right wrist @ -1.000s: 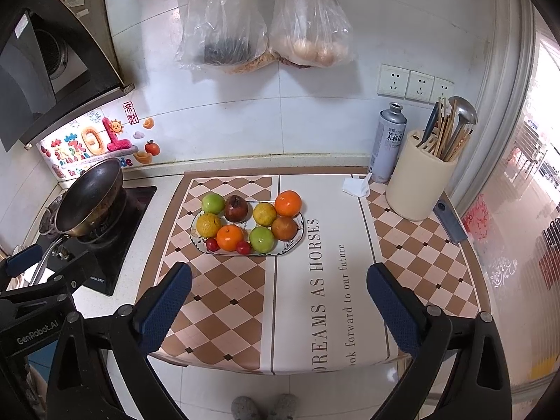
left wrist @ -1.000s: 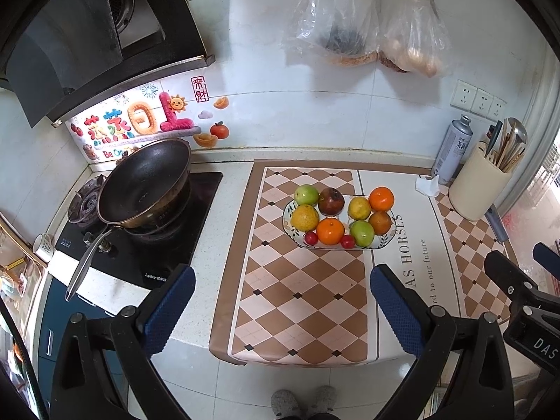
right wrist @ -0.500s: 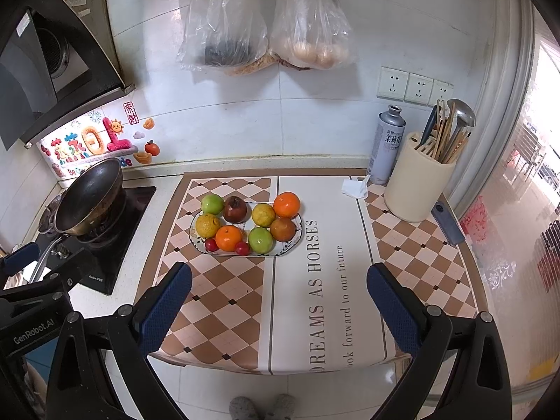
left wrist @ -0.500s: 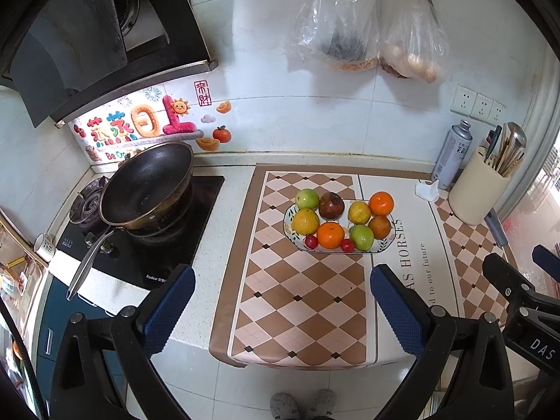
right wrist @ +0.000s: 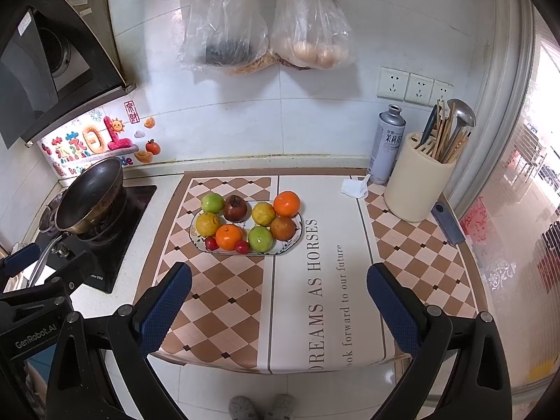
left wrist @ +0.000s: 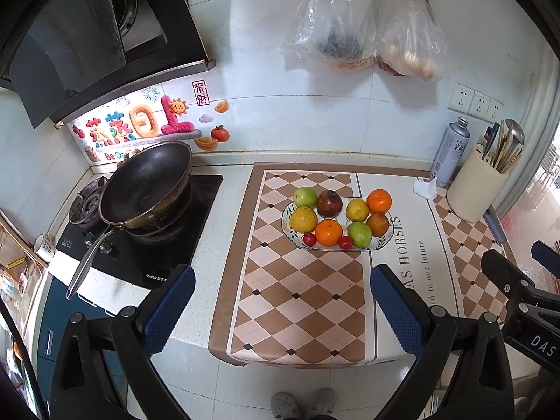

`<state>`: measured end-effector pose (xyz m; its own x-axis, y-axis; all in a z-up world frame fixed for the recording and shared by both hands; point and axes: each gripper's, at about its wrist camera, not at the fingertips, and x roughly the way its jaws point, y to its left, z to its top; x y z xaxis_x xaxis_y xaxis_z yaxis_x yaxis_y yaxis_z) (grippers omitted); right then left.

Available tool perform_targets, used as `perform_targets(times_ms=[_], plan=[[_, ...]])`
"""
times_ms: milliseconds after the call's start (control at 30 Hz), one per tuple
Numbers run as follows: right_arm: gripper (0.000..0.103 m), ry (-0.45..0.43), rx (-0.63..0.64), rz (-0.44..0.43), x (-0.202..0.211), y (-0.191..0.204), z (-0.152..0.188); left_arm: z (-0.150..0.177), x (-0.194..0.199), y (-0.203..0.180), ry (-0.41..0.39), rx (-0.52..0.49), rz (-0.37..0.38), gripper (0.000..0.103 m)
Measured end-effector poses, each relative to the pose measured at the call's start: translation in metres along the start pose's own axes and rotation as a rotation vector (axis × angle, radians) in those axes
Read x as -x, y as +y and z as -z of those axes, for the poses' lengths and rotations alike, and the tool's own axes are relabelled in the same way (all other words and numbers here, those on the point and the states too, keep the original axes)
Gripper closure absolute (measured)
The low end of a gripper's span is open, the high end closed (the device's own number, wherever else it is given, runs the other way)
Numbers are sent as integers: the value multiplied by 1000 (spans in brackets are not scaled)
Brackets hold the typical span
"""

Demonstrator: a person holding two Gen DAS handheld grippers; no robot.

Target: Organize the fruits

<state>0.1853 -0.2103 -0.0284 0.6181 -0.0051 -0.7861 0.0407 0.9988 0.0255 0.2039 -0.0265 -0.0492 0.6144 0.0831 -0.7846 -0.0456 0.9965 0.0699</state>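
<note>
Fruits [left wrist: 329, 232] fill an oval plate [left wrist: 384, 243] on the checkered mat [left wrist: 301, 301], right of the wok [left wrist: 147, 183]. Nearer the counter's front edge than the plate, the left gripper [left wrist: 280, 309] and right gripper [right wrist: 280, 306] hover above the mat, jaws spread wide, holding nothing.

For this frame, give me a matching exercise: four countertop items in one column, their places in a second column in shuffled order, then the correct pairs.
Items
1. wok
2. fruit plate
3. spray can
4. utensil holder

Places
A. on the patterned mat, in the middle of the counter
B. far right of the counter, holding chopsticks and a ladle
C. on the stove at the left
D. against the back wall, just left of the cream holder

Pairs: 1-C, 2-A, 3-D, 4-B
</note>
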Motion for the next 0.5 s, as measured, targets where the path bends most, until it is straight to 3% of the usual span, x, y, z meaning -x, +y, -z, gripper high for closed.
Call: perform_targets(times_ms=[500], plan=[[1, 0, 5, -1, 1, -2, 0, 2, 0, 1, 3, -1, 9, 0]])
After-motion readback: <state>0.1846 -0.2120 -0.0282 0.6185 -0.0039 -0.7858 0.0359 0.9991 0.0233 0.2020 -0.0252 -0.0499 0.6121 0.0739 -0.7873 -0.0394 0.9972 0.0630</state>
